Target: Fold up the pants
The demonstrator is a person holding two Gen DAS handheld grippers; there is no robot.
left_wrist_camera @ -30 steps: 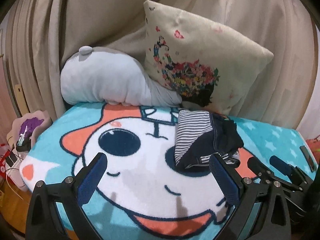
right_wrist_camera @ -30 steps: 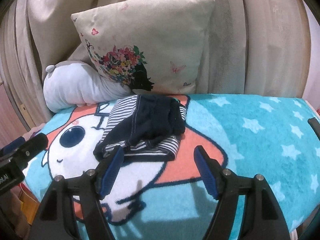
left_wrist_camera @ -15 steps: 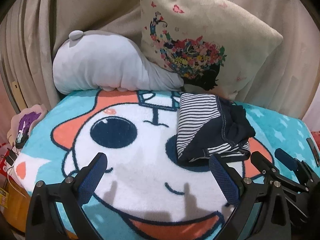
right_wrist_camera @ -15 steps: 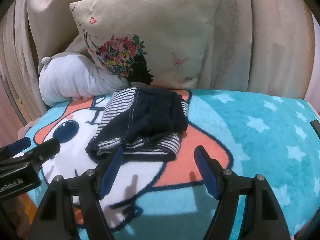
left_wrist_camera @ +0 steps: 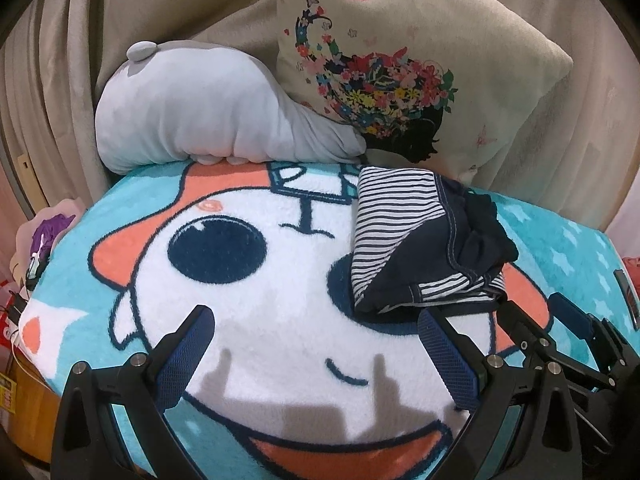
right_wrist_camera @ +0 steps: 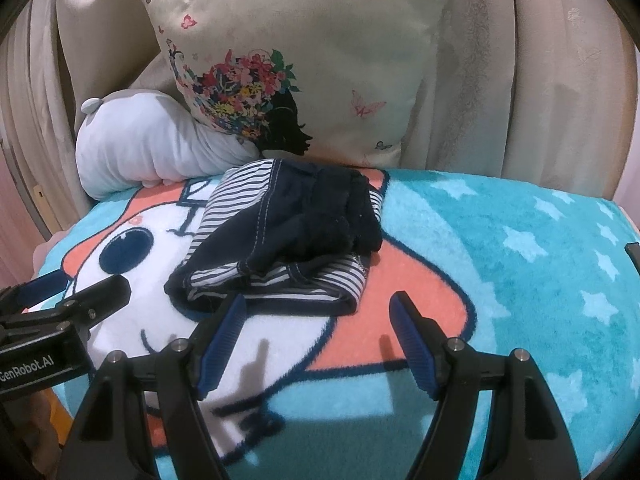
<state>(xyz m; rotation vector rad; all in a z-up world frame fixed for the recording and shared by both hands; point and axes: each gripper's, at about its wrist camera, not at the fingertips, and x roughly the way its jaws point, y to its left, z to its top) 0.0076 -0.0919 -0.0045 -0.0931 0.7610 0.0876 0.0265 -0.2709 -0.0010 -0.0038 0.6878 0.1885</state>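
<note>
No containers in view. Pants (right_wrist_camera: 280, 236) bunched in a heap on blanket (right_wrist_camera: 500, 280), just below pillow (right_wrist_camera: 340, 60) — long axis can't be told. Left gripper (left_wrist_camera: 316, 344) spread wide, holding nothing; right gripper (right_wrist_camera: 320, 332) same, tips just short of the heap.

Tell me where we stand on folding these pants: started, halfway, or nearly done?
Barely started, by the look of it. The pants lie in a crumpled heap on the cartoon blanket, striped lining turned out, no clean fold visible. Nothing is in hand: the left gripper and the right gripper are both open and empty, just short of the heap. Left: grasp, spread flat, then fold.
</note>
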